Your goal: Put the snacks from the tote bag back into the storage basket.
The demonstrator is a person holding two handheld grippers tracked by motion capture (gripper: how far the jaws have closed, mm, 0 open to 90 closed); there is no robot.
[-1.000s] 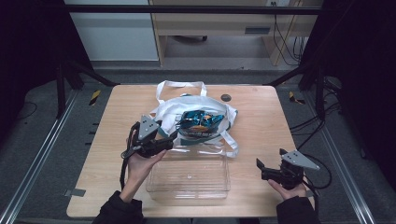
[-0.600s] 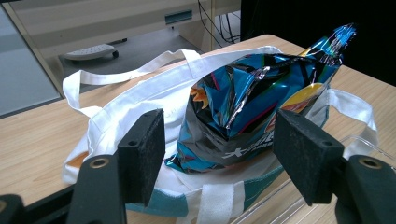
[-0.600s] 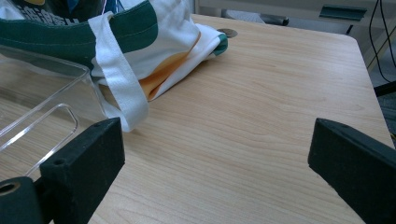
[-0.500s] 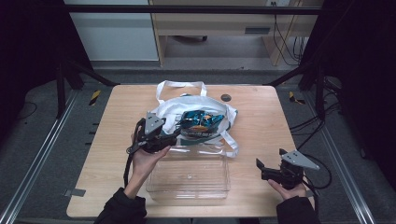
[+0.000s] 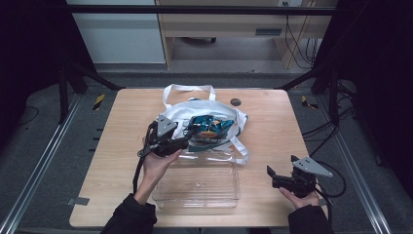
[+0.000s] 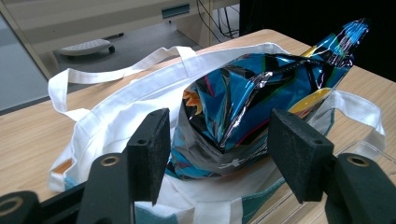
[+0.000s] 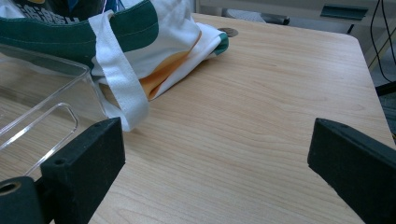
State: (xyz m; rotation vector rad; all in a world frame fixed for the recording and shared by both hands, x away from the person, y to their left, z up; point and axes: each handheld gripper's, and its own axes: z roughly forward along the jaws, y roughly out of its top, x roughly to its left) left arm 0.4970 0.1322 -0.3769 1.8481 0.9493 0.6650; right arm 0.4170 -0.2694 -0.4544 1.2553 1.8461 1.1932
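1. The tabletop (image 5: 122,161) lies under both your tools, and the clear plastic box (image 5: 197,183) sits between them.
2. The white tote bag (image 6: 116,112) lies just ahead of your left tool (image 6: 219,140), beside the far edge of the box.
3. The shiny blue snack packet (image 6: 252,98) sits in the bag's mouth, directly in front of your left tool's wide jaws, not gripped.
4. Your right tool (image 7: 215,154) is also wide and holds nothing; the bag's strap (image 7: 119,70) lies ahead to its left.
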